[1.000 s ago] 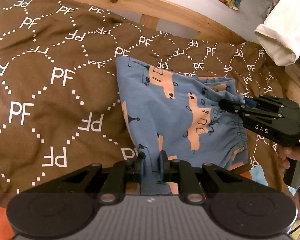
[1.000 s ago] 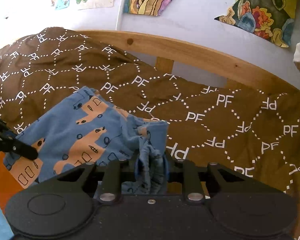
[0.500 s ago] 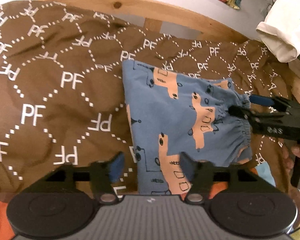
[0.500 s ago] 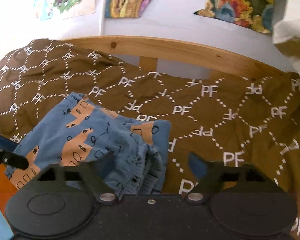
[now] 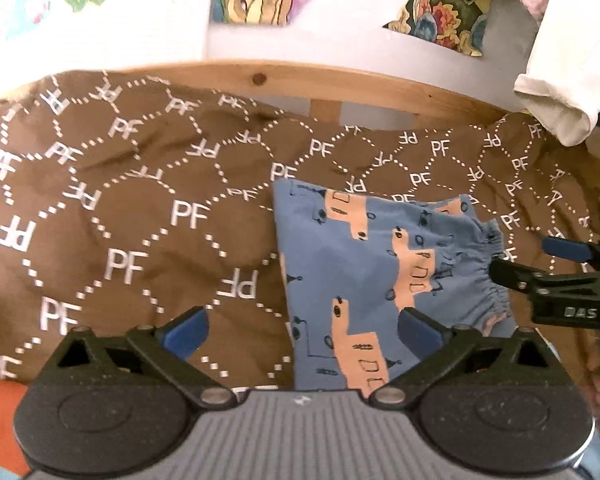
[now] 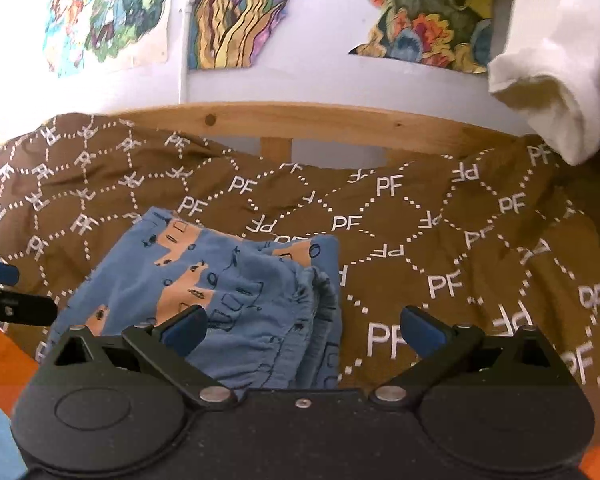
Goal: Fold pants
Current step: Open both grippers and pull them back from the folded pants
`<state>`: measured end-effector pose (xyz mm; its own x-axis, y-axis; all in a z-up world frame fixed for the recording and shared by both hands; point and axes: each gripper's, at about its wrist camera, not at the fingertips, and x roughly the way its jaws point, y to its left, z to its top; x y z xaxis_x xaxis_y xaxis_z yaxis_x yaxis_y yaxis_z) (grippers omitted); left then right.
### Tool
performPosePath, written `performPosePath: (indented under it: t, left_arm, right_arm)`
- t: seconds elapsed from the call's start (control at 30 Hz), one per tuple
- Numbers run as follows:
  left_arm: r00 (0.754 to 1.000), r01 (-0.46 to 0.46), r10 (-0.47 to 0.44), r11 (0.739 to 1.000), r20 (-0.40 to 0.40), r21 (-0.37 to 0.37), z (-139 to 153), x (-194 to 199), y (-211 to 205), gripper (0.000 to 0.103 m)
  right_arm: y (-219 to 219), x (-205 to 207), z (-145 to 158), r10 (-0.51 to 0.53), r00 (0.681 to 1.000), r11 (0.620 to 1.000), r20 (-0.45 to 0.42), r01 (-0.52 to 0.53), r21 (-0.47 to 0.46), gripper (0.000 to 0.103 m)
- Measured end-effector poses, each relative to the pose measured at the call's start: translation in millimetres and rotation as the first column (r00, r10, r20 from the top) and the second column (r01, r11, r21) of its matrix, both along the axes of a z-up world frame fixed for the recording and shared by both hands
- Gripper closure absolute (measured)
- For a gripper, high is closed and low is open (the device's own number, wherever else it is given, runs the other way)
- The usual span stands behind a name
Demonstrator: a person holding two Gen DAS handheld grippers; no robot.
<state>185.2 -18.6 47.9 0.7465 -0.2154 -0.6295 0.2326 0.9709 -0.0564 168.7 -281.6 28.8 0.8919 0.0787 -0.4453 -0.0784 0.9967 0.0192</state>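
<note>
Lying folded on the brown bedspread [image 5: 140, 208], the blue pants [image 5: 364, 276] sit right of centre in your left wrist view — their near edge is hidden behind your left gripper [image 5: 300, 332], whose 2 fingers are spread wide, grasping nothing. Your right gripper [image 6: 304, 328] is likewise released, its body covering the gathered waistband [image 6: 316, 320] — lower centre.

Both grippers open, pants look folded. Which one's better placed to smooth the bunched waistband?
Right, probably. The right gripper hangs open directly over the waistband of the pants; the left gripper sits at the opposite, flat edge.
</note>
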Motion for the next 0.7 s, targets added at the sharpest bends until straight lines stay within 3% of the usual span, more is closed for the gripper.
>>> performPosePath:
  t: [0.23,0.5,0.7]
  left_arm:
    - [0.996,-0.056,0.052,0.996,0.067,0.072,1,-31,2,0.0]
    - [0.99,-0.121,0.117,0.992,0.073,0.045,-5,-62,19,0.0]
    - [0.987,-0.14,0.137,0.99,0.087,0.028,-11,-75,31,0.0]
  right_arm:
    - [11,-35,-1,0.03,0.999,0.997,-0.027,-0.028,0.068,0.001]
    - [17,-76,4,0.028,0.999,0.996,0.032,-0.031,0.081,0.001]
    - [26,-101,1,0.068,0.996,0.997,0.054,-0.069,0.03,0.001]
